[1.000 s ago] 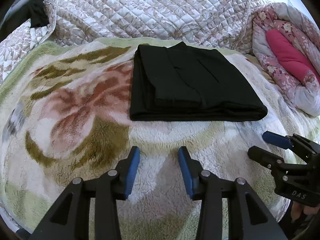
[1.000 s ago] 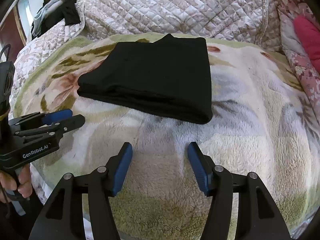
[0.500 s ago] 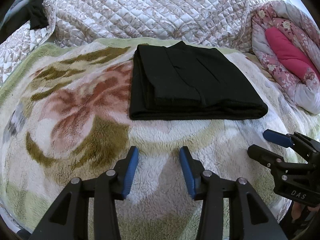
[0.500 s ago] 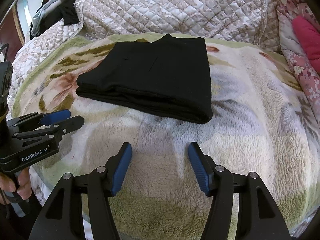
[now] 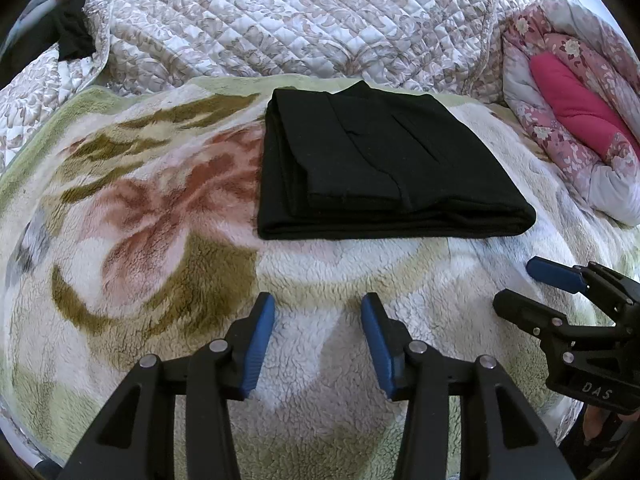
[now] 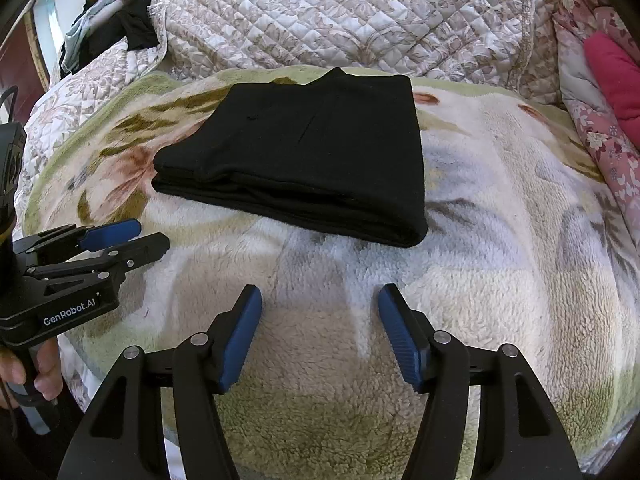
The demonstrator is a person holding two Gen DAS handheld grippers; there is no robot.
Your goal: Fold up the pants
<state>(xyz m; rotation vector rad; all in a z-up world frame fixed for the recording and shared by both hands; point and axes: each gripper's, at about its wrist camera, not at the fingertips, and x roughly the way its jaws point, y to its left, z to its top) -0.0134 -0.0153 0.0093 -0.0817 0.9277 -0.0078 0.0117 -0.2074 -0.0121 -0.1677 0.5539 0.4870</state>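
While the black folded cloth pants (image 5: pixel 384 164) are lying neat at twelve o'clock, both claws, left gripper (image 5: pixel 318 338) and right gripper (image 6: pixel 320 334), are hanging released and empty; leaving the pile alone is probably best.

Your left tongs (image 5: pixel 318 316) hover spread apart over the fleece blanket (image 5: pixel 160 240), gripping nothing. The black pants (image 5: pixel 384 164) lie folded flat at 12 o'clock, well clear of them. Your right tongs (image 5: pixel 520 290) sit at 3 o'clock, parted, beside the pants' near corner.
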